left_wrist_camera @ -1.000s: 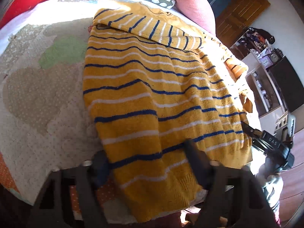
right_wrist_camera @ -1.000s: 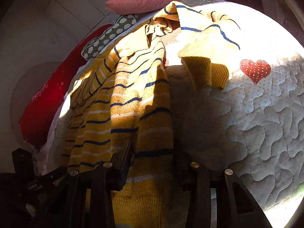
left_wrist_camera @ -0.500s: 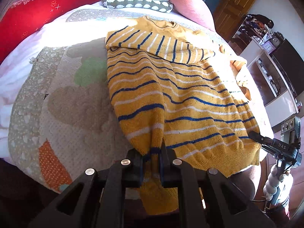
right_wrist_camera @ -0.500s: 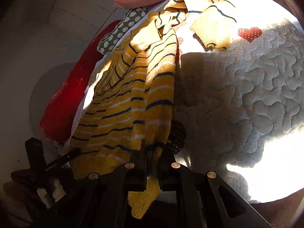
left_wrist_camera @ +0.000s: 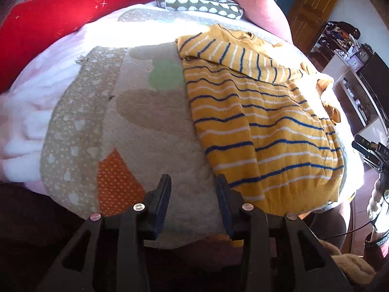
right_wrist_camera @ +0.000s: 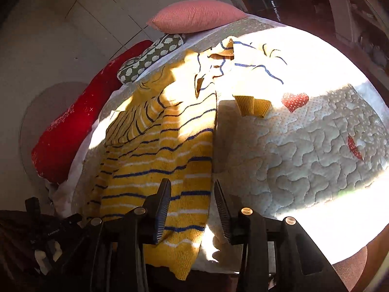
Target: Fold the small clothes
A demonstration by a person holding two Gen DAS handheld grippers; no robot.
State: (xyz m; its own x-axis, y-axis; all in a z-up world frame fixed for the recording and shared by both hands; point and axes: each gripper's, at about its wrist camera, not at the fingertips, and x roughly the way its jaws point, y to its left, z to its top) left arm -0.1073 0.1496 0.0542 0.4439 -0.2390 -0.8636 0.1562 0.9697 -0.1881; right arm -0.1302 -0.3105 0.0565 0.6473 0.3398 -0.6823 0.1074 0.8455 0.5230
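A yellow sweater [left_wrist_camera: 262, 121] with blue and white stripes lies flat on the quilted bed cover [left_wrist_camera: 155, 131], one sleeve folded across its chest. My left gripper [left_wrist_camera: 192, 185] is open and empty, just left of the sweater's hem corner. In the right wrist view the sweater [right_wrist_camera: 165, 165] lies left of centre, its other sleeve [right_wrist_camera: 252, 102] spread out to the right. My right gripper [right_wrist_camera: 192, 189] is open and empty above the sweater's right hem edge.
A red pillow [left_wrist_camera: 56, 14], a spotted grey-green cushion [left_wrist_camera: 199, 2] and a pink pillow [left_wrist_camera: 257, 7] lie at the head of the bed. A wooden door [left_wrist_camera: 313, 9] and shelves [left_wrist_camera: 350, 56] stand to the right. The quilt [right_wrist_camera: 316, 146] extends right, with red heart patches.
Both grippers were shut on the sweater's hem half a second ago; now both have opened and let it go, and it lies flatter on the bed. The left gripper has shifted left off the hem.
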